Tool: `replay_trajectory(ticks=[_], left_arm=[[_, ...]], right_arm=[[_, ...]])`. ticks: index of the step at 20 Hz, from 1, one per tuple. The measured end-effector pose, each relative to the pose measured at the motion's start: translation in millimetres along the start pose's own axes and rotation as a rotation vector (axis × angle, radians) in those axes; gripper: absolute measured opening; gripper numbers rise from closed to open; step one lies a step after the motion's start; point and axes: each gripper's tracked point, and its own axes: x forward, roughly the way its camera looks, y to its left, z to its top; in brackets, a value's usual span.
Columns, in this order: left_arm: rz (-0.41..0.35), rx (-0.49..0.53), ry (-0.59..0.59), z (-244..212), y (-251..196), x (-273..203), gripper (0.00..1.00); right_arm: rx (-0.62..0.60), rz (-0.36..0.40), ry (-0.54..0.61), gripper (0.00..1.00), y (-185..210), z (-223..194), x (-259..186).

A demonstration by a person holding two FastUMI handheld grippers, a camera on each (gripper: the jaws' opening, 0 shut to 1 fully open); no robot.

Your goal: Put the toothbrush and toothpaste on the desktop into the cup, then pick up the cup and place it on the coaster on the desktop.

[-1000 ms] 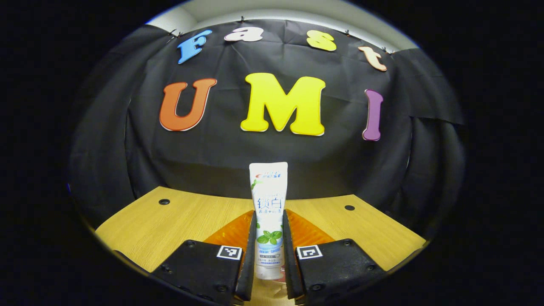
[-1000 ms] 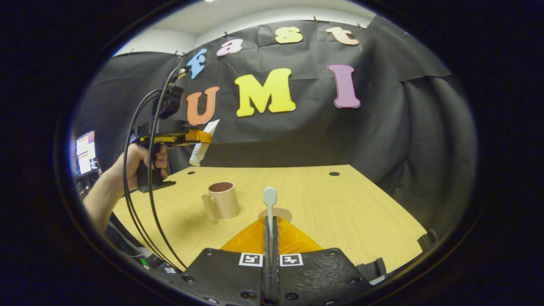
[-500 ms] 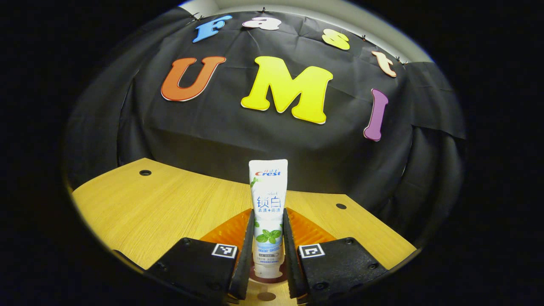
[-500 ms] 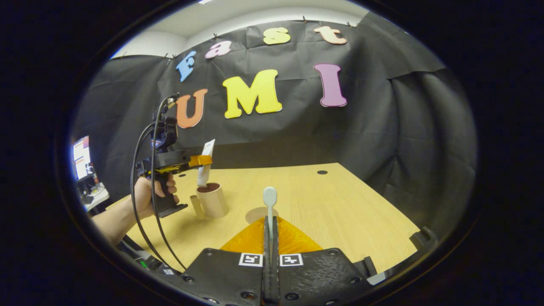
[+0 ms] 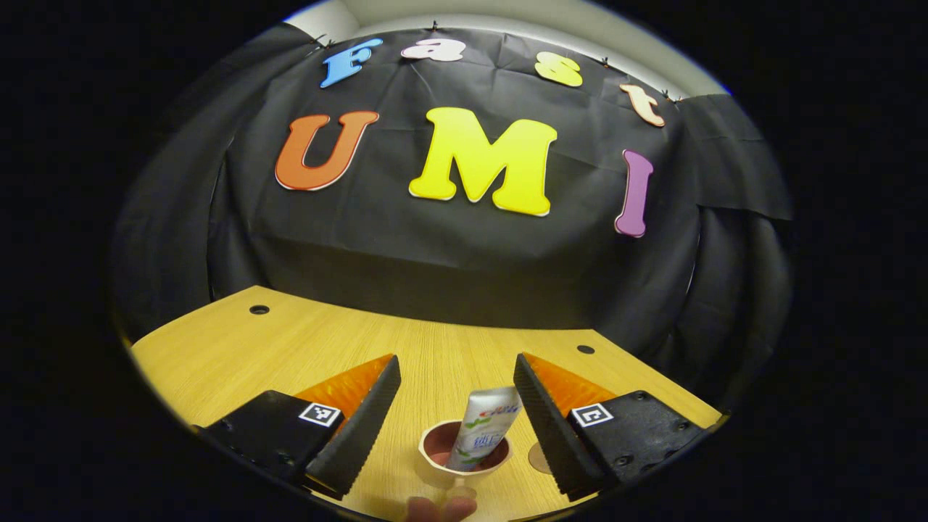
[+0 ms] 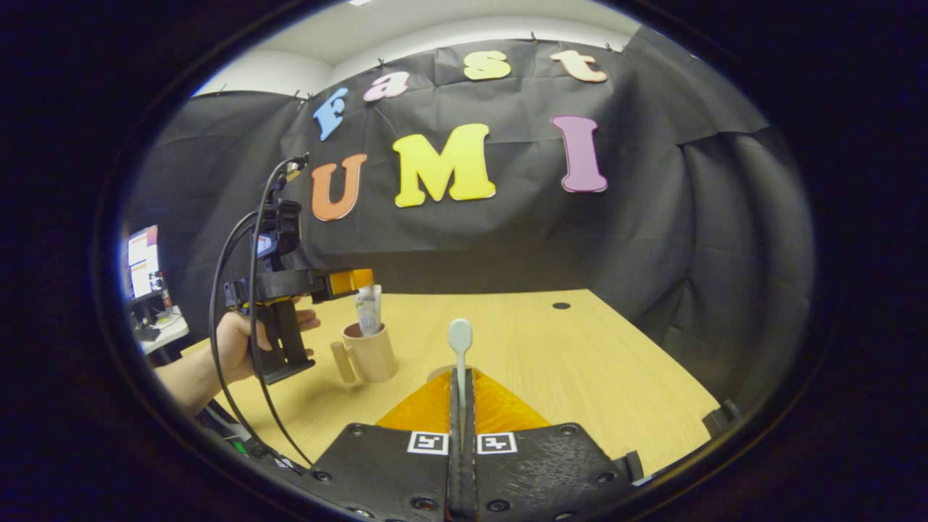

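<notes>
Pinkish-tan mug (image 6: 370,353) standing on wooden table (image 6: 580,362), handle toward camera side in right gripper view, with toothpaste tube (image 5: 484,429) upright inside, leaning against rim. Left tongs (image 5: 455,417) spread wide directly above mug, tube rising into gap between them, neither finger touching it in left gripper view; same tongs (image 6: 355,281) seen from right gripper view hovering just over tube top, held by a hand (image 6: 235,344). Right tongs (image 6: 460,413) closed narrow on white toothbrush (image 6: 460,355), handle clamped between both fingers, head pointing up and forward, well clear of table. Round coaster (image 6: 442,373) lying flat on table just beyond right tongs, partly hidden behind them, beside mug but apart from it; small part of it also visible at (image 5: 539,458) near mug. Judged step in hand: loading the mug, toothpaste portion apparently settled, toothbrush still to go in. Next move judged to call for left tongs clearing upward and away from mug mouth, then right tongs carrying toothbrush over to mug, to their left, and lowering it beside tube without tipping mug. Mug not on coaster at present; that placement remains.
</notes>
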Motion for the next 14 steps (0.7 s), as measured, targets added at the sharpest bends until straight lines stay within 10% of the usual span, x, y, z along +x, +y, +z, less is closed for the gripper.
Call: replay_trajectory(ticks=[14], left_arm=[[0.21, 0.117, -0.098, 0.2, 115.1, -114.8, 0.98]], right_arm=[[-0.074, 0.469, -0.367, 0.0, 185.6, 125.3, 112.2]])
